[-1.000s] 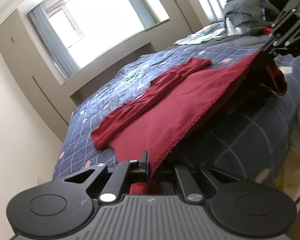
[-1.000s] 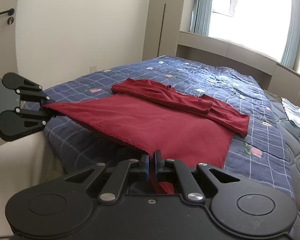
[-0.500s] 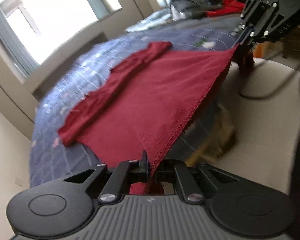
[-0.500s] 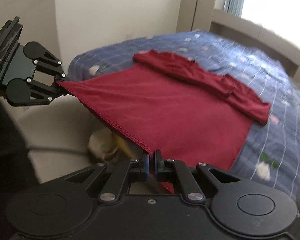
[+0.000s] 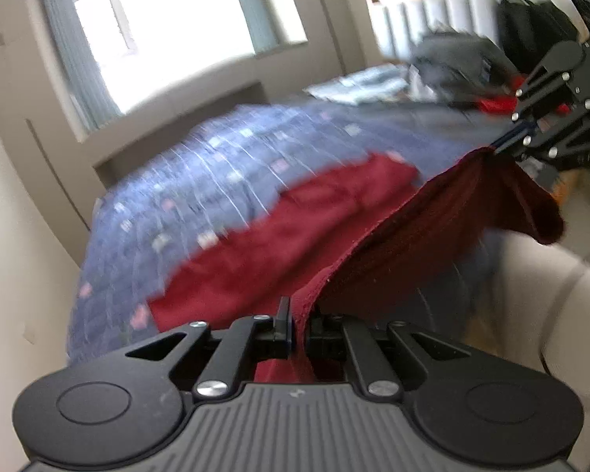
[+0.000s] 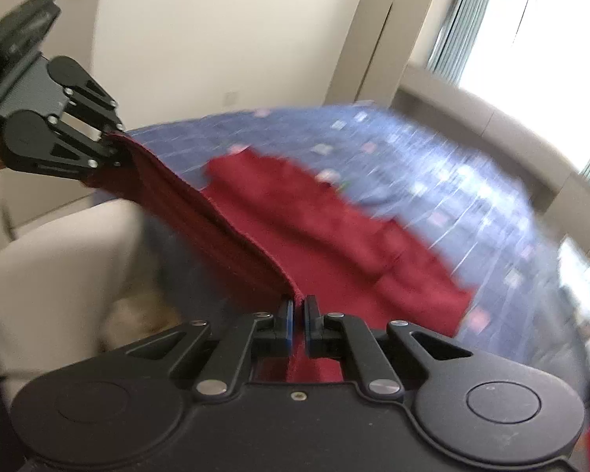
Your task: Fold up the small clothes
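Both the left gripper point(image 5: 299, 324) and right gripper point(image 6: 299, 324) clench the red garment's point(image 5: 263, 244) hem, lifted at lower centre above the bed point(image 5: 224, 157); sleeves lie folded in, and the body fold looks unfinished.

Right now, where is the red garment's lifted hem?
In both wrist views the red garment has its hem stretched in the air between the left claw and the right claw, above the blue bedspread; its far part lies on the bed.
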`<state>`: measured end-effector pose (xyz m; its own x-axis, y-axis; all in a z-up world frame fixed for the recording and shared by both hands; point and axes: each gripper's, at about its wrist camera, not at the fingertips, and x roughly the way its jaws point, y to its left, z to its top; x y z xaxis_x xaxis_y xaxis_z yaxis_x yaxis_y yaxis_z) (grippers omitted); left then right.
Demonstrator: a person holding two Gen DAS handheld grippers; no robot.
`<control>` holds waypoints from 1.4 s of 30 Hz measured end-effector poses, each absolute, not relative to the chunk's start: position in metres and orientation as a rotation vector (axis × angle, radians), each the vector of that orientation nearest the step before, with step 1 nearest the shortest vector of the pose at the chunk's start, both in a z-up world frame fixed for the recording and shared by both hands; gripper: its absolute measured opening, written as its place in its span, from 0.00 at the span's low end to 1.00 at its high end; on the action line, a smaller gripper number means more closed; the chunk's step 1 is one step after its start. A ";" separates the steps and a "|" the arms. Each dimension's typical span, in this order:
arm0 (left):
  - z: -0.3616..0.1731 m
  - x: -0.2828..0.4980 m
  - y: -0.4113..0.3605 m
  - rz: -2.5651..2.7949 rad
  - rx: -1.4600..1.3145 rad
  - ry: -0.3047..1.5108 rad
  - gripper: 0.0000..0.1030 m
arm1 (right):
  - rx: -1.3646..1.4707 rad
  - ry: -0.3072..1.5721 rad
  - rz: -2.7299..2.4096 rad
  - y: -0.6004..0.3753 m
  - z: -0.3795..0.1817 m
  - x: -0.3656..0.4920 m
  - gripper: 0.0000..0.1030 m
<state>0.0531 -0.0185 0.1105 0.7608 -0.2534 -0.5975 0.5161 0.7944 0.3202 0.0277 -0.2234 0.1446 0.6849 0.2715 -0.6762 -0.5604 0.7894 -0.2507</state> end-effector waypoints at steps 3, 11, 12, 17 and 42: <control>0.126 0.091 -0.025 -0.385 0.473 0.533 0.05 | -0.510 0.607 0.440 -0.223 0.158 0.072 0.05; 0.127 0.221 -0.036 -0.285 0.411 0.580 0.06 | -0.541 0.561 0.339 -0.224 0.153 0.199 0.06; 0.122 0.237 -0.036 -0.281 0.411 0.595 0.06 | -0.552 0.565 0.329 -0.221 0.147 0.216 0.06; 0.084 0.321 -0.033 -0.274 0.369 0.703 0.06 | -0.564 0.603 0.302 -0.217 0.112 0.290 0.06; 0.002 0.430 0.035 -0.372 0.161 0.934 0.38 | -0.098 0.815 0.236 -0.300 -0.023 0.381 0.53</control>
<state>0.4298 0.0354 0.0018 0.5372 -0.2416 -0.8081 0.3798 0.9248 -0.0240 0.3813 -0.3003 -0.0227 0.6611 0.1710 -0.7305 -0.2462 0.9692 0.0041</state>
